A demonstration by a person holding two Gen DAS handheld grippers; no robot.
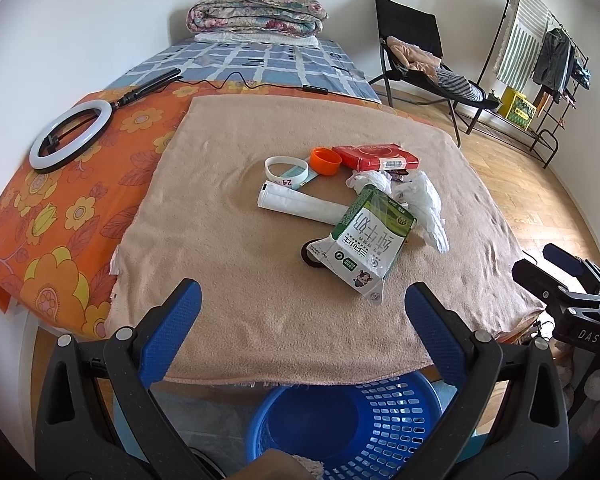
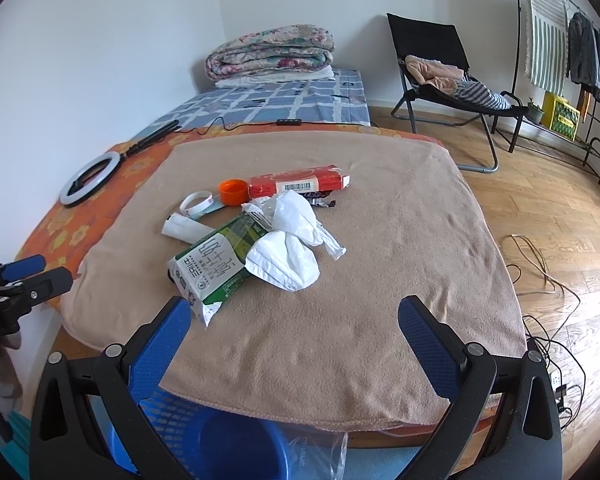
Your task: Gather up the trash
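Tan towel (image 1: 260,280) covers the near end of the bed, and the trash lies in a loose heap at centre frame: a green-and-white milk carton (image 1: 364,248) lying flat, crumpled white tissue (image 1: 428,204) touching its right side, a red packet (image 1: 376,157) behind, an orange cap (image 1: 325,161) and a white wristband (image 1: 286,168) to the left. Both the left tool (image 1: 302,304) and the right tool (image 2: 294,316) hang wide open, holding nothing, short of the heap. A blue basket (image 1: 396,420) sits at bottom centre, below the towel's edge.
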